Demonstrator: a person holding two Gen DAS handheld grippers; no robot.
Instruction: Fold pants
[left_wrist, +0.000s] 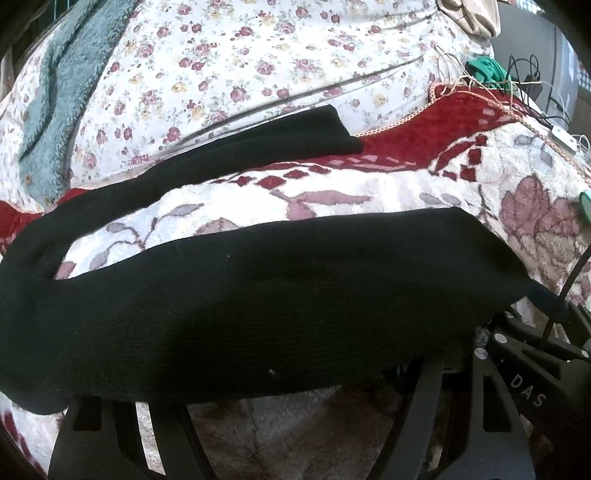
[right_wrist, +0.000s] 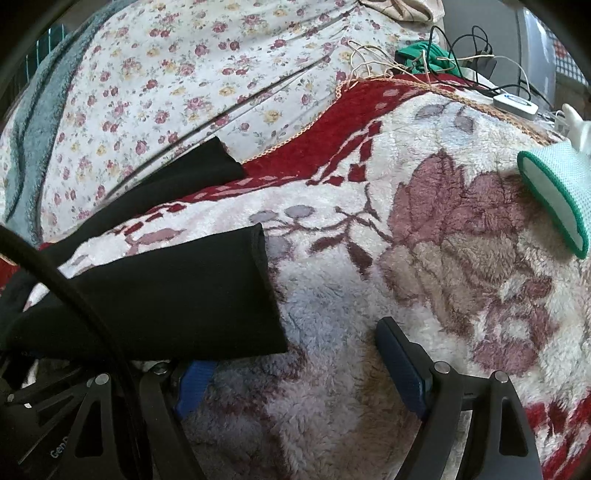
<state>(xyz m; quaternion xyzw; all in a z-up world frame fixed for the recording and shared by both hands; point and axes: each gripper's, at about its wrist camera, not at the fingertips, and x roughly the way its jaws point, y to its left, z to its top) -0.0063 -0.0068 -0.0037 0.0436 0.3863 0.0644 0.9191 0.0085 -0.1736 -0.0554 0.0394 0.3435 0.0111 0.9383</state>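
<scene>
Right tool (right_wrist: 295, 369) agape, empty beside pants (right_wrist: 166, 291) hem; left tool (left_wrist: 280, 398) tips hidden, grip unclear.

Fleece floral blanket (right_wrist: 369, 258); upon it black pants (left_wrist: 258, 295); green-edged cloth (right_wrist: 554, 199)

A home bedroom: a bed spread with a plush cream-and-red floral blanket (right_wrist: 424, 236), a white sheet printed with small roses (left_wrist: 229, 62), a grey-green fleece throw (left_wrist: 70, 96), and tangled black charger cables (right_wrist: 476, 55) at the far edge.
</scene>
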